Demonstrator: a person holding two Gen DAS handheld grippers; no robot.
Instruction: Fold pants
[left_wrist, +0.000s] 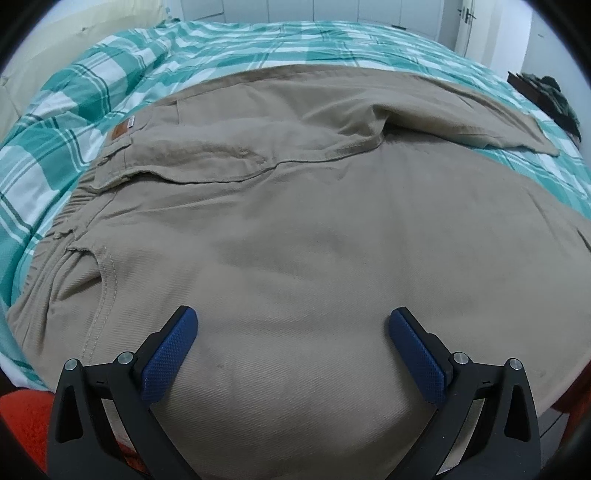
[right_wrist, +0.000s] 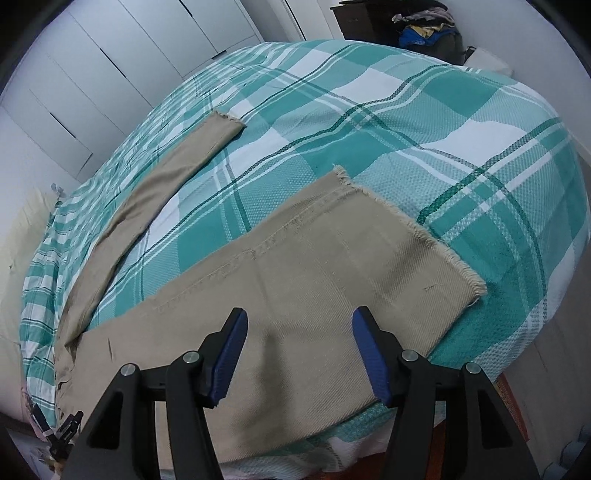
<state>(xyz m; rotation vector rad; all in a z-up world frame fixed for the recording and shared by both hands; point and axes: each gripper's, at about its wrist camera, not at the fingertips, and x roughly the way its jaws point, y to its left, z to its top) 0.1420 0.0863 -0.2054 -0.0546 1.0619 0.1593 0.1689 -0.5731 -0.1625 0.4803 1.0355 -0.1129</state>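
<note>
The pants (left_wrist: 314, 229) run out of the left wrist view at its near edge, their hems unseen there. In the right wrist view the waist is cut off at near left. A heap of clothes (right_wrist: 428, 26) at far right is too small to tell apart.

The pants (left_wrist: 295, 229) are plain khaki tan, with a small brown patch (left_wrist: 120, 130) near the waistband. The bedspread (right_wrist: 369, 122) beneath is checked in teal, pale aqua and white with thin dark green lines. Both grippers are black with blue textured pads (right_wrist: 373, 354). The far wardrobe doors (right_wrist: 110, 55) are white.
</note>
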